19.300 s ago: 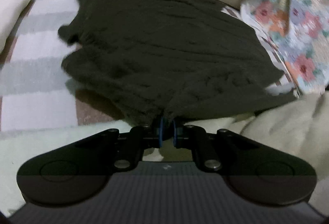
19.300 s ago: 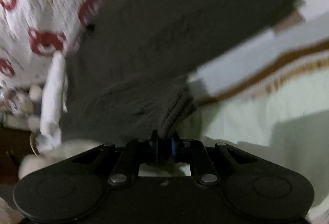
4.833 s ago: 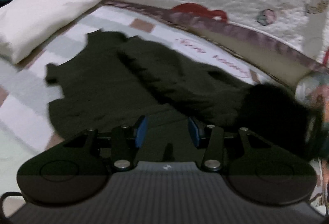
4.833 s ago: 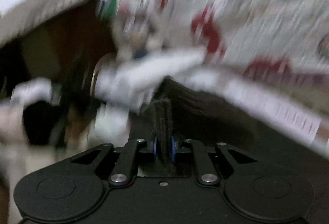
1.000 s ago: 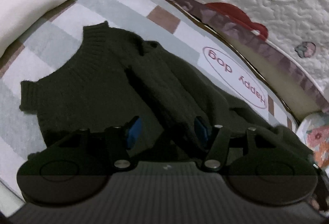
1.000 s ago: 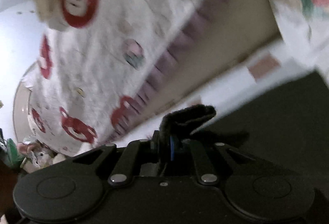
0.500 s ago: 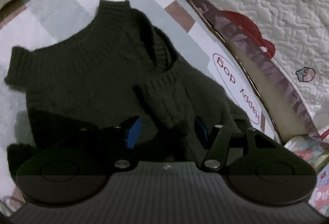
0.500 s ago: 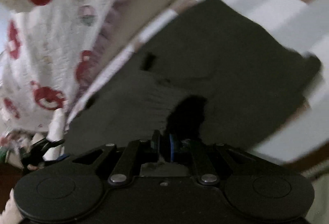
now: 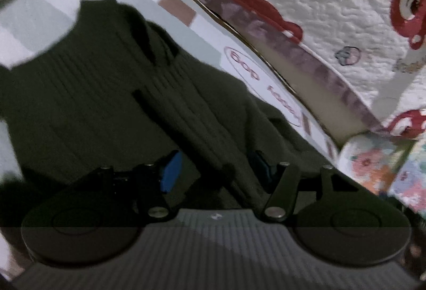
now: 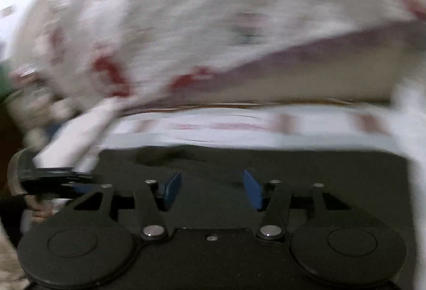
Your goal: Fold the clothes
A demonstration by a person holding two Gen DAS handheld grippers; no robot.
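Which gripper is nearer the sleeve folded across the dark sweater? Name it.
Left. The left gripper hangs open right over the folded sleeve, its fingers either side of it. The right gripper, jaws opening on nothing, sits over plain sweater; no sleeve shows there.

Dark sweater [image 9: 80, 103] on checked sheet [image 9: 186, 31], folded sleeve [image 9: 191, 117] between parted left hand-held gripper [image 9: 215, 170] pads

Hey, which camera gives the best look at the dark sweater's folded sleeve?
The left wrist view. There the sleeve lies ribbed and diagonal across the dark sweater, cuff near the collar. The right wrist view is motion-blurred and shows only a flat dark stretch of the sweater, no clear sleeve.
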